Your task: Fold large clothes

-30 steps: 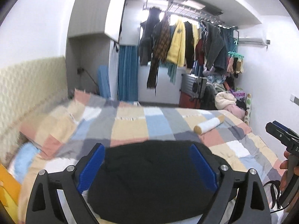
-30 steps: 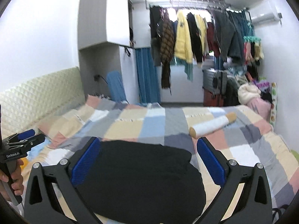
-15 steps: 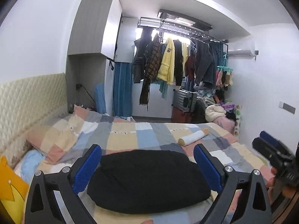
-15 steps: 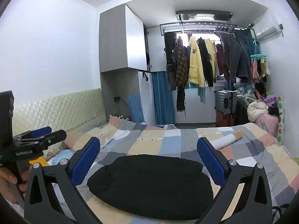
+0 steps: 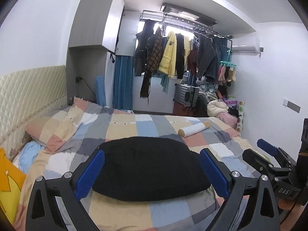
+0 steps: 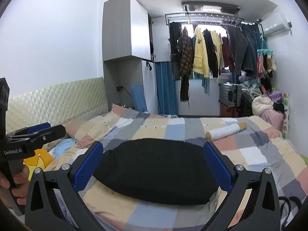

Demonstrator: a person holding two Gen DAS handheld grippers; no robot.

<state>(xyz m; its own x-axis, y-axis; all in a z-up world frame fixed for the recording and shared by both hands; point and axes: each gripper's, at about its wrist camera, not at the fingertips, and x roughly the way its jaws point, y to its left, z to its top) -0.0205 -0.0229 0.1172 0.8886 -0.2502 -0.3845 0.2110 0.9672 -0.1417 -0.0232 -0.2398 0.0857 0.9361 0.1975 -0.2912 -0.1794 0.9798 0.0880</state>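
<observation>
A black garment [image 5: 148,169] lies folded into a compact rounded bundle on the patchwork bedspread [image 5: 123,129], with nothing touching it. My left gripper [image 5: 152,154] hangs in front of and above it, jaws wide open and empty. My right gripper [image 6: 153,146] is likewise open and empty, short of the black garment [image 6: 156,169]. The two grippers are side by side: the right gripper [image 5: 258,151] shows at the right edge of the left wrist view, and the left gripper [image 6: 46,130] at the left edge of the right wrist view, held by a hand [image 6: 18,181].
A white roll with tan ends [image 6: 226,130] lies on the bed to the right behind the garment. A patchwork pillow [image 5: 55,129] and a yellow cushion [image 5: 8,181] sit left by the padded headboard [image 6: 57,102]. Hanging clothes [image 6: 211,52] and a suitcase [image 6: 230,94] stand beyond the bed.
Both grippers have drawn back from the black garment, which now looks smaller and farther off. More of the room and ceiling shows. The garment itself has not moved.
</observation>
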